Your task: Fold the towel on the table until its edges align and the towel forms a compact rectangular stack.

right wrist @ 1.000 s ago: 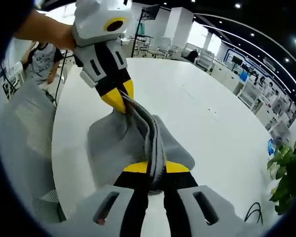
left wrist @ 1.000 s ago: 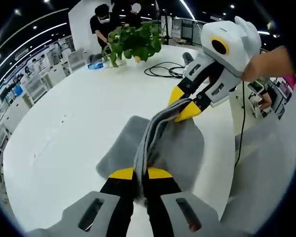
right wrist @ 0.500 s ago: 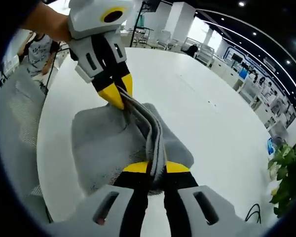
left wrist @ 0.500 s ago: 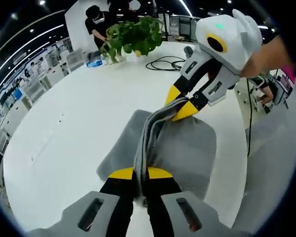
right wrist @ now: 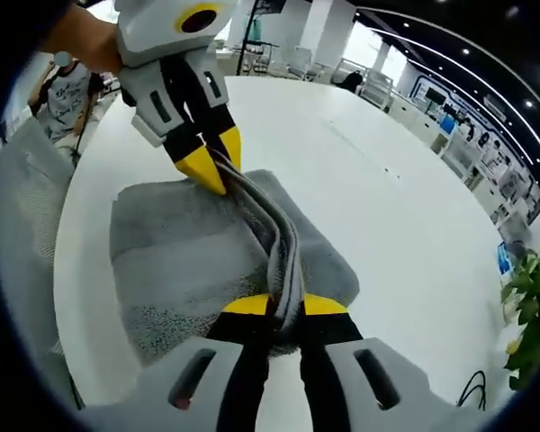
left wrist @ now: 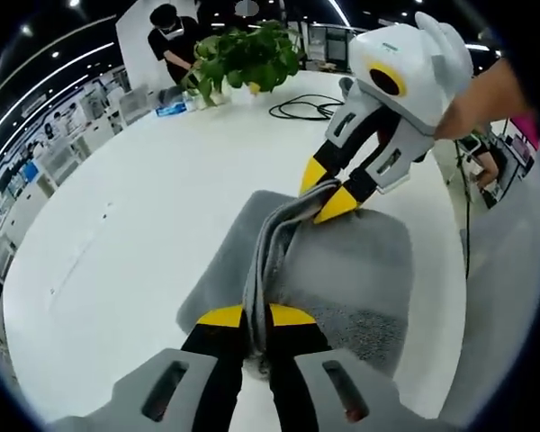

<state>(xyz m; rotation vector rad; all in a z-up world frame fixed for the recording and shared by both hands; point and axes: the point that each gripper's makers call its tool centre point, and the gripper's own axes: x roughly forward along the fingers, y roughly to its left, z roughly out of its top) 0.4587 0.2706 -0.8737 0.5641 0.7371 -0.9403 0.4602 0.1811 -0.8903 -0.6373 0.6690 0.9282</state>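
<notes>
Mostly nubby grey towel [left wrist: 342, 270], bunched ridge

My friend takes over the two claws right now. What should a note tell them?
Left claw: shut on one end of the grey terry towel's bunched, raised edge.
Right claw: shut on that edge's other end.
The towel's lower part lies spread on the round white table.
Done: the edge is gathered and lifted between both claws.
Left: carry it over, lay it down with edges matched, then fold again into a compact rectangle.
</notes>
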